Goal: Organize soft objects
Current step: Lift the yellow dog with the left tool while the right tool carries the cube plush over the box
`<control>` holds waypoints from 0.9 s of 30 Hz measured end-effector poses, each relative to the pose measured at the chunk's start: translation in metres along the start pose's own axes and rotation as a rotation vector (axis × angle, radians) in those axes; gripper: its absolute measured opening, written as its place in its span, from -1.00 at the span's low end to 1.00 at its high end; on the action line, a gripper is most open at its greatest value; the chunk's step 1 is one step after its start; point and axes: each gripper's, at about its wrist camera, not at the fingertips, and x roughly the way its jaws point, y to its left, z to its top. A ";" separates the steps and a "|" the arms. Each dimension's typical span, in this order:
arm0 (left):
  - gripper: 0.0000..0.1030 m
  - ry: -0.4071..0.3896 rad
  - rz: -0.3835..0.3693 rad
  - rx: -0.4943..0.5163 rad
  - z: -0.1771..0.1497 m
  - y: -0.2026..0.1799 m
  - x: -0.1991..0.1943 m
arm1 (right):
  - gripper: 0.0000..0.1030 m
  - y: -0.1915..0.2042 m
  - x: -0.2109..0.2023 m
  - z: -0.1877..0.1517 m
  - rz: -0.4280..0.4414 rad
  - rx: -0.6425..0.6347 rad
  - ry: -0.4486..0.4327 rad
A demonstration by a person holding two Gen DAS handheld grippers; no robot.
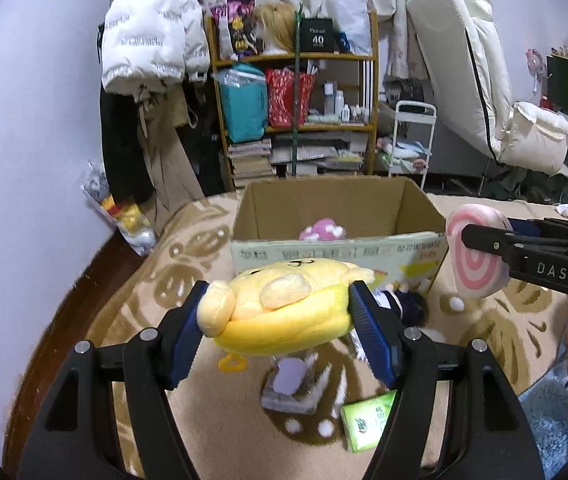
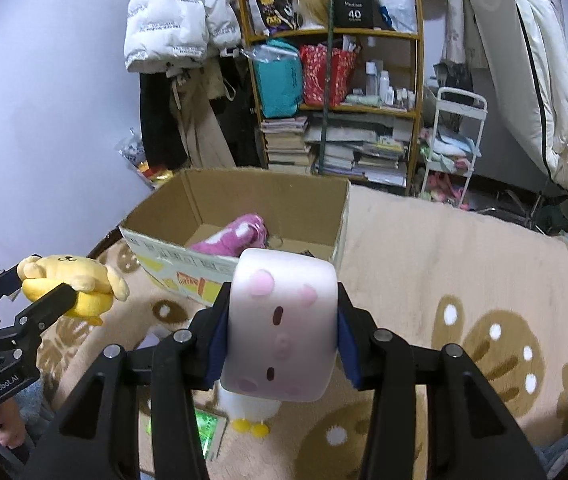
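Observation:
My left gripper point(image 1: 276, 312) is shut on a yellow dog plush point(image 1: 280, 304), held above the beige blanket in front of the open cardboard box point(image 1: 339, 252). It also shows in the right wrist view point(image 2: 68, 284) at the left. My right gripper point(image 2: 282, 336) is shut on a white and pink swirl-roll plush point(image 2: 280, 328), just before the box point(image 2: 244, 196); this plush shows at the right in the left wrist view point(image 1: 475, 256). A pink plush point(image 2: 236, 236) lies inside the box. A dark-haired doll point(image 1: 403, 304) lies on the blanket near the box.
A green tissue pack point(image 1: 367, 420) and a small grey-lilac item point(image 1: 291, 388) lie on the patterned blanket point(image 2: 463, 280). Behind the box stand a cluttered shelf point(image 1: 295, 100), hanging coats point(image 1: 152, 32), a white cart point(image 2: 451, 144) and a leaning mattress point(image 1: 467, 60).

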 end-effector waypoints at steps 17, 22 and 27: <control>0.34 -0.145 -0.033 0.071 0.056 -0.020 -0.017 | -0.05 0.016 -0.011 0.042 -0.014 -0.077 -0.123; 0.34 -0.189 -0.014 0.078 0.079 -0.016 -0.009 | -0.05 0.020 -0.006 0.058 -0.021 -0.105 -0.149; 0.35 -0.200 -0.020 0.045 0.092 -0.006 0.010 | -0.05 0.012 0.002 0.079 0.050 -0.061 -0.169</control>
